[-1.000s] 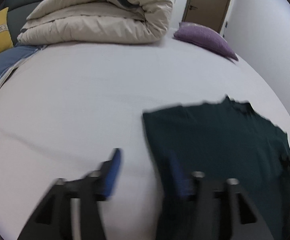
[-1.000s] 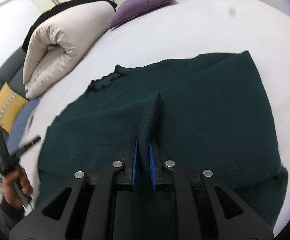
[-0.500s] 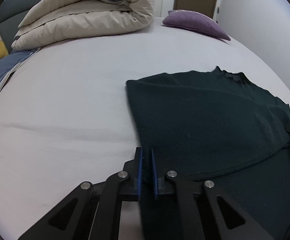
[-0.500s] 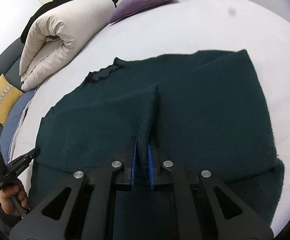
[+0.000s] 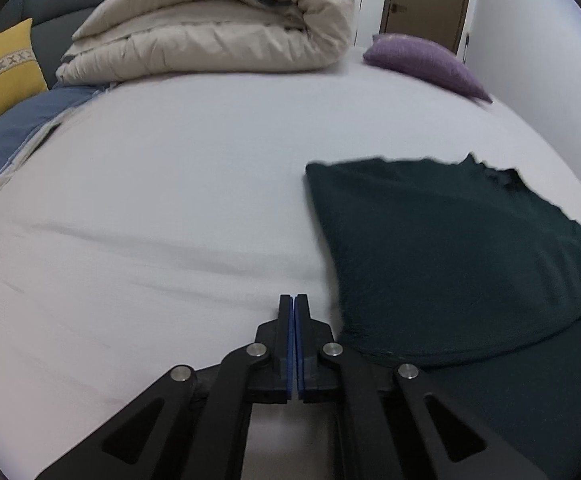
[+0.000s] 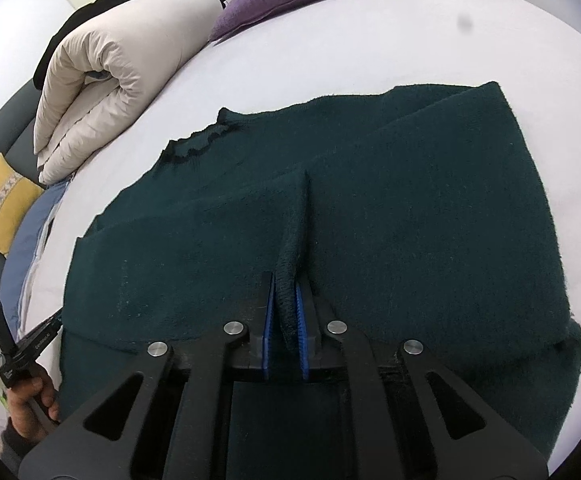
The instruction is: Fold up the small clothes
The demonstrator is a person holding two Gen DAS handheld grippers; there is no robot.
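Left tool misses the hem on the bed

The left tool (image 5: 294,312), pressed together on nothing, sits just left of the dark green sweater's (image 5: 450,264) edge; the right tool (image 6: 285,304), loosening, pinches a ridge of it.

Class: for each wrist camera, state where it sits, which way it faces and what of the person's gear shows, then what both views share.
Left wrist: on the left gripper, looking forward and down across the bed to the duvet; its own shut, empty fingers show, with the sweater to their right.
Right wrist: on the right gripper, looking down onto the sweater, a fold pinched between its fingers; a hand shows lower left.
Shared: bed, sweater, duvet, purple pillow.
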